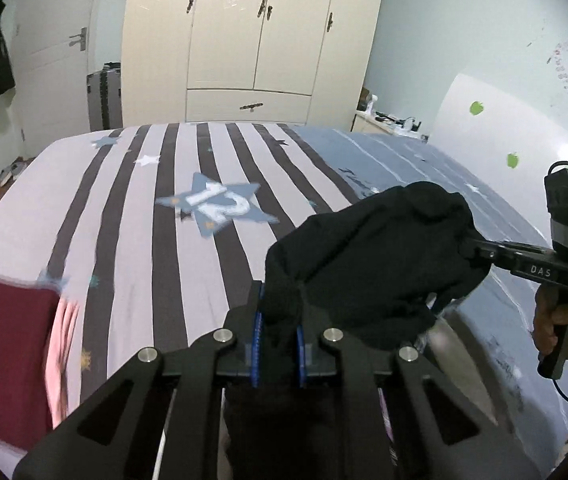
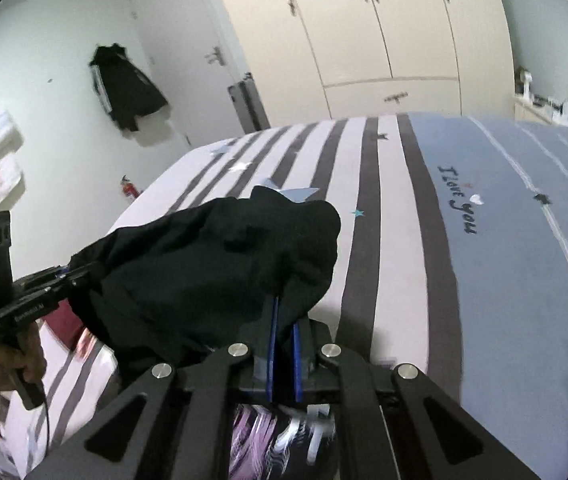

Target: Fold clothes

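A black garment [image 1: 376,256] hangs bunched in the air above the bed, stretched between both grippers. My left gripper [image 1: 278,320] is shut on one end of it, the cloth pinched between the blue pads. In the right wrist view the same black garment [image 2: 204,268] sags leftward, and my right gripper [image 2: 284,312] is shut on its other end. Each view shows the opposite gripper gripping the cloth from the side, held by a hand [image 1: 560,328]. Part of the garment droops below the fingers, out of sight.
The striped bed cover [image 1: 132,216] with a blue star marked 12 spreads below. A dark red and pink stack of clothes [image 1: 8,340] lies at the left. Patterned fabric [image 2: 284,436] lies under the right gripper. A cream wardrobe [image 1: 252,36], a door and a suitcase stand behind.
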A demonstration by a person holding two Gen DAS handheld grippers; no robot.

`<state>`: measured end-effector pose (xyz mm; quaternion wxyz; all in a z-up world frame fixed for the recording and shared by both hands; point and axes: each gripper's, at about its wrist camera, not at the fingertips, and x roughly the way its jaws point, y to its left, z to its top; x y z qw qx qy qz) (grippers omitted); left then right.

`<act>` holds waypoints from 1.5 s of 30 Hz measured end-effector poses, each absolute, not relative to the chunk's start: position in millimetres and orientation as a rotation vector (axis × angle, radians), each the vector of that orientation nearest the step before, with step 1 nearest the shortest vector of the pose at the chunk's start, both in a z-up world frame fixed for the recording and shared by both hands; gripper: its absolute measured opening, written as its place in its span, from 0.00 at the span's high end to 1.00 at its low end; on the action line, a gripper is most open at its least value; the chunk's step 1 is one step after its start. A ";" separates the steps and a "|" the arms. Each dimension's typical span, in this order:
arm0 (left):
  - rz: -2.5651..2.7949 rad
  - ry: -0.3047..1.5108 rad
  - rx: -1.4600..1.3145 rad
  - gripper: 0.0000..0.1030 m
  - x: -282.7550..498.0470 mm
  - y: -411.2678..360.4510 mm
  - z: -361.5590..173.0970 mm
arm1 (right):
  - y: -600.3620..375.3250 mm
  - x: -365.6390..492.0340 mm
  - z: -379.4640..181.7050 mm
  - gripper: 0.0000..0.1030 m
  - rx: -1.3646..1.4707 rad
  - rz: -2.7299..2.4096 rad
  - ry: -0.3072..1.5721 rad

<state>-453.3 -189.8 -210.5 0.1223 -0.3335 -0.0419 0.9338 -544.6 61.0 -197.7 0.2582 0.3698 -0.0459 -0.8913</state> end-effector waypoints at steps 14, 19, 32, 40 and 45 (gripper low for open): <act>2.657 -0.178 -1.419 0.57 -258.8 -166.7 -304.1 | 77.8 -303.8 -302.5 0.89 1.487 -2.130 0.029; 2.664 -0.225 -1.516 0.53 -236.5 -179.8 -300.3 | 97.7 -274.8 -286.5 0.80 1.504 -2.138 -0.029; 2.739 -0.278 -1.574 0.53 -244.0 -223.5 -292.7 | 161.6 -286.6 -282.7 0.77 1.608 -2.290 -0.121; 2.640 -0.356 -1.435 0.53 -362.0 -190.8 -304.1 | 127.7 -366.9 -289.5 0.72 1.534 -2.321 -0.211; 2.572 -0.286 -1.445 0.53 -405.9 -177.6 -318.3 | 105.7 -410.1 -295.8 0.71 1.499 -2.323 -0.246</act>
